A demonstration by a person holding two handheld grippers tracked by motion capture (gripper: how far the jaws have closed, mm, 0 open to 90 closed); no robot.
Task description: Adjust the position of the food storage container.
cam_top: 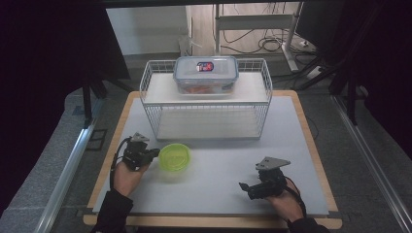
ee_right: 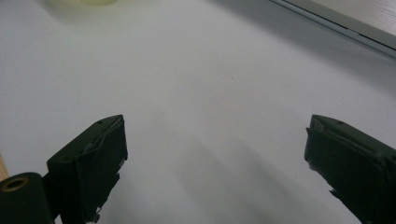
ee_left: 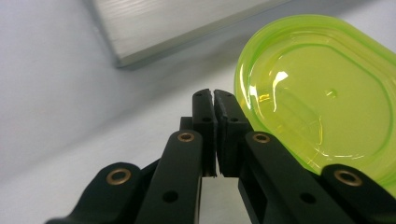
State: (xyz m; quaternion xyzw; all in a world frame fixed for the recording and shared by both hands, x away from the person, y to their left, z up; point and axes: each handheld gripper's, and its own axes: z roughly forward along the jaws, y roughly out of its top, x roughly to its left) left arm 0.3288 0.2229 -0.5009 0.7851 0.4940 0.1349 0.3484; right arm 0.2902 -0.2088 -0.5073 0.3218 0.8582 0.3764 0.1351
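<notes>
The green lid [ee_left: 322, 102] runs off the right edge of the left gripper view, and the black jaws cover its lower left rim, so whether they pinch that rim cannot be told. In the right gripper view it is a blurred yellow smear cut by the top edge. The box's [cam_top: 206, 74] orange contents are too small to identify.

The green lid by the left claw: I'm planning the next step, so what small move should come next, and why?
Probably lift the green lid a little further off the table. The left claw is shut on its rim, the lid already looks tilted, and the right claw sits open and apart from it. Where the lid is bound I cannot tell.
</notes>
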